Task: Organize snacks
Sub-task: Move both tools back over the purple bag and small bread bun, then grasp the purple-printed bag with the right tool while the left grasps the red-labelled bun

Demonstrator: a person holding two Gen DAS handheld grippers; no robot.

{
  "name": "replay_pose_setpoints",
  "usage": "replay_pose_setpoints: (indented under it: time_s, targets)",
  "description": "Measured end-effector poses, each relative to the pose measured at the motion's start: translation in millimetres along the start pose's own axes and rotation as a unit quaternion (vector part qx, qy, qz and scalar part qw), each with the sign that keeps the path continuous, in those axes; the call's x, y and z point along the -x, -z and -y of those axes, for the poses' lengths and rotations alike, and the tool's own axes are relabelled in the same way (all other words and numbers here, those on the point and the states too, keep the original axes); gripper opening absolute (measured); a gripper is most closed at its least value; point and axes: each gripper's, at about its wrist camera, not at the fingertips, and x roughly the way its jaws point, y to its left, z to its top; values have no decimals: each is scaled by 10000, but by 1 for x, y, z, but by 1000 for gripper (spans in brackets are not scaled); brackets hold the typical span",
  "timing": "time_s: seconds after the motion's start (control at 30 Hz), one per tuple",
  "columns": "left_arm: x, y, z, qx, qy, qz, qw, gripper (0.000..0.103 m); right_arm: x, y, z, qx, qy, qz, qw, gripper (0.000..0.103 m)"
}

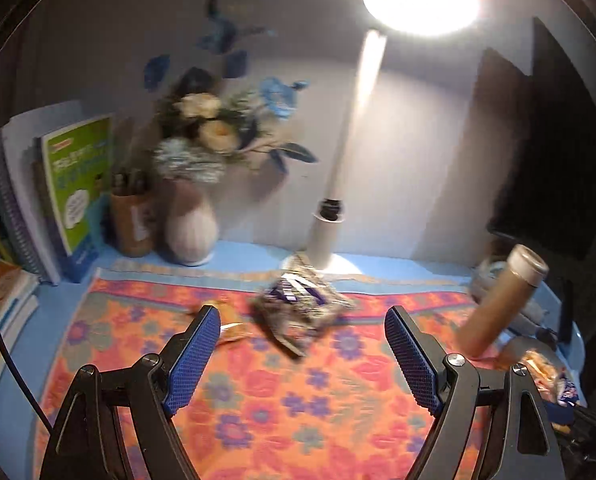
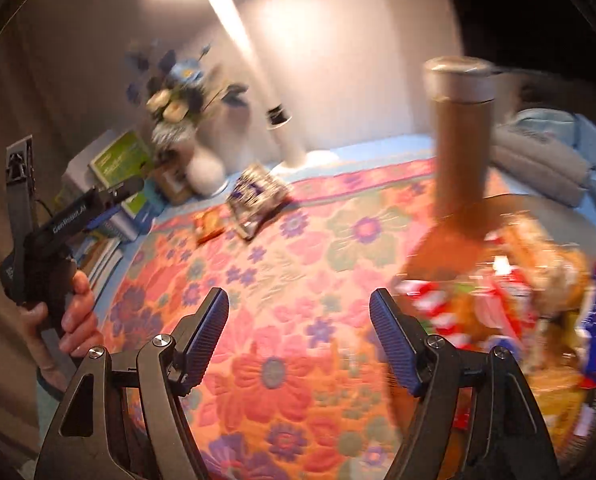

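Purple-and-silver snack packet lies on the floral mat straight ahead of your left claw, near the lamp base; small orange packet sits just beside the left finger. Packet's long axis runs diagonally, far end toward the lamp. Left claw is spread wide, empty. Right claw likewise parted, nothing gripped; snack pile sits to its right by the brown bottle. Left hand is nearer the packet.
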Motion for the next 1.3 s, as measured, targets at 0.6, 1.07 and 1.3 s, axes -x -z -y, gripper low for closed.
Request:
replay_pose_setpoints:
  time_s: [0.6, 1.07, 1.3]
  targets:
    - [-177, 15, -110, 1074, -215, -1559, 9817, 82, -194, -62, -35, -719, -547, -919, 9917, 73]
    - [-220, 28, -94, 733, -354, -1534, 9848, 50, -281, -98, -10, -1844, -1038, -478, 9762, 103]
    - [-214, 29, -96, 728, -376, -1494, 9854, 48, -287, -93, -42, -1188, -213, -266, 9923, 103]
